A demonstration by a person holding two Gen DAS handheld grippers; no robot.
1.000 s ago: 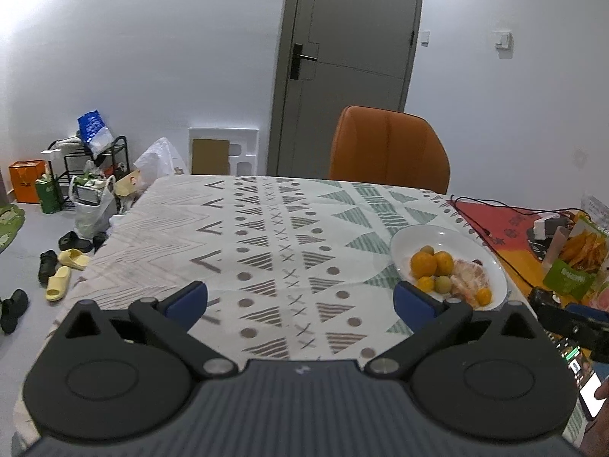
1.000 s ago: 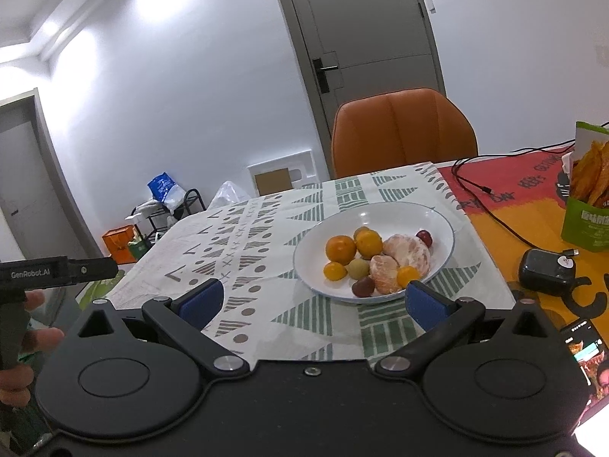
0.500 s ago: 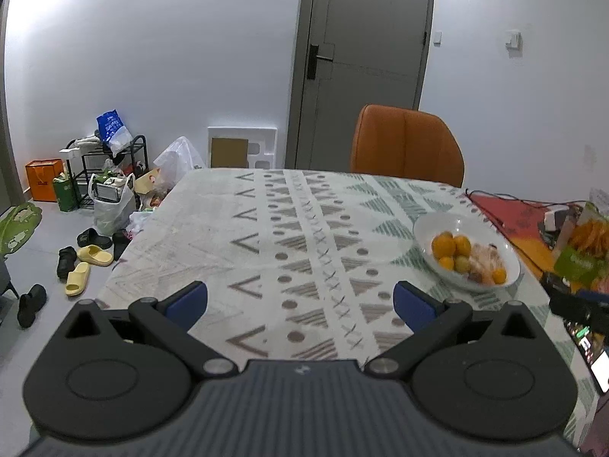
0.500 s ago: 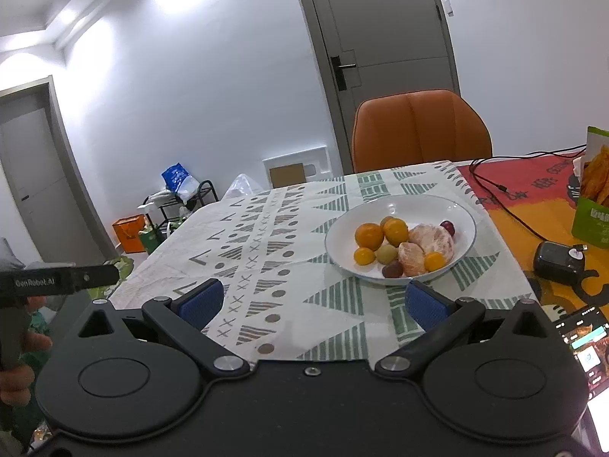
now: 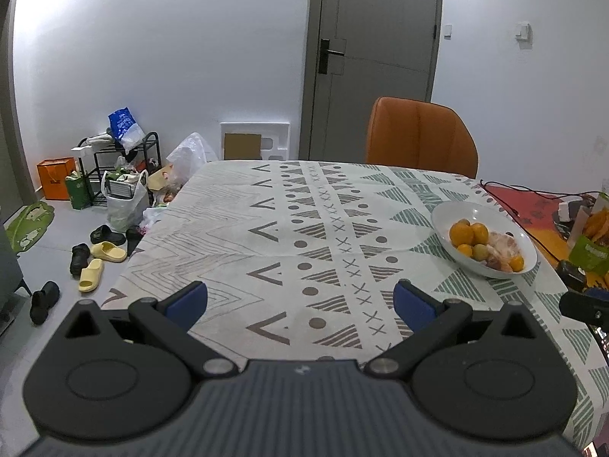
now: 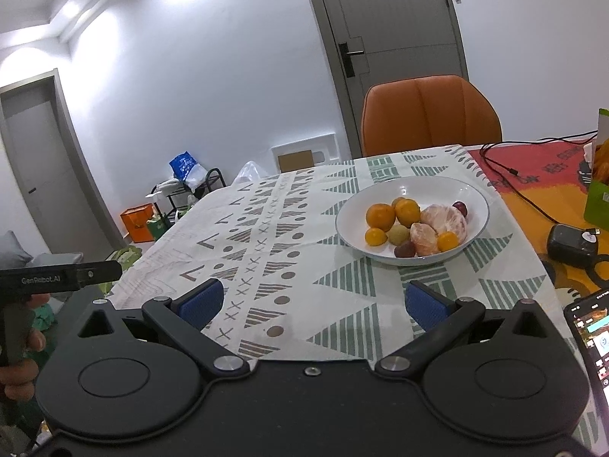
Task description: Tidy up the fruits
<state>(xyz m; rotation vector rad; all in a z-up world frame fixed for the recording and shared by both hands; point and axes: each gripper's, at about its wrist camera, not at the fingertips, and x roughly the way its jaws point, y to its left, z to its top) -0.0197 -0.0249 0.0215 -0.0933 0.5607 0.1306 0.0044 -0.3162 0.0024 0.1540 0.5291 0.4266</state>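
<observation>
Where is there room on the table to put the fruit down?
The patterned tablecloth is bare from the white fruit bowl over to its far side edge. Beyond the bowl it is crowded: black cable, black charger, phone.

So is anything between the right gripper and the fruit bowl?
Nothing visible: only bare patterned tablecloth lies between the open right gripper and the white bowl of fruit. The charger and phone sit off to the right.
</observation>
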